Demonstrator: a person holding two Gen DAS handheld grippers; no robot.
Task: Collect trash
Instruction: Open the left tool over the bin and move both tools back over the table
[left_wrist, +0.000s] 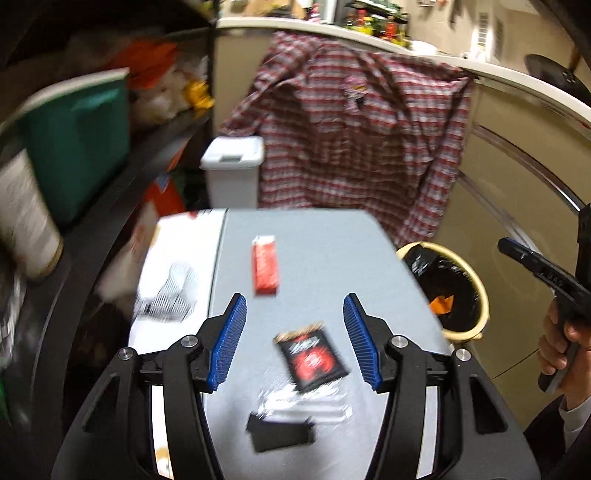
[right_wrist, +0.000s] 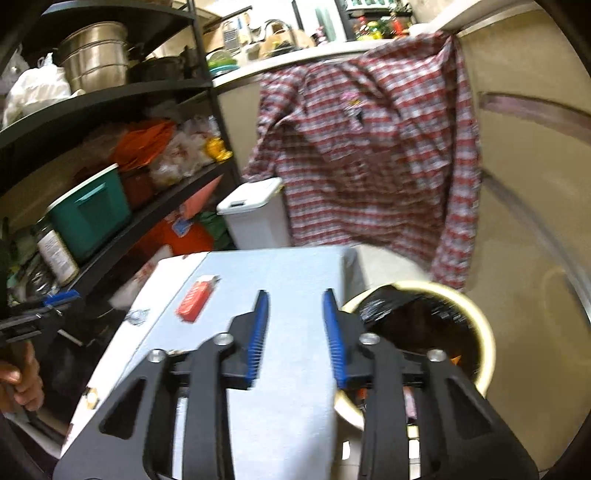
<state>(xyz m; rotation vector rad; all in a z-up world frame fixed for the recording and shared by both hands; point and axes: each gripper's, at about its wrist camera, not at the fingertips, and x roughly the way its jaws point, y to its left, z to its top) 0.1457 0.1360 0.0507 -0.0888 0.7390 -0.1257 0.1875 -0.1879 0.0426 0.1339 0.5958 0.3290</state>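
Left gripper (left_wrist: 294, 341), jaws spread and empty, hangs over the grey tabletop (left_wrist: 332, 251). The black-and-red wrapper (left_wrist: 312, 360) lies between its blue pads, long axis tilted slightly off the fingers' line. The red packet (left_wrist: 264, 270) lies just ahead. Right gripper (right_wrist: 295, 334), also spread and empty, sits nearer the black-lined bin (right_wrist: 424, 325), at its right.
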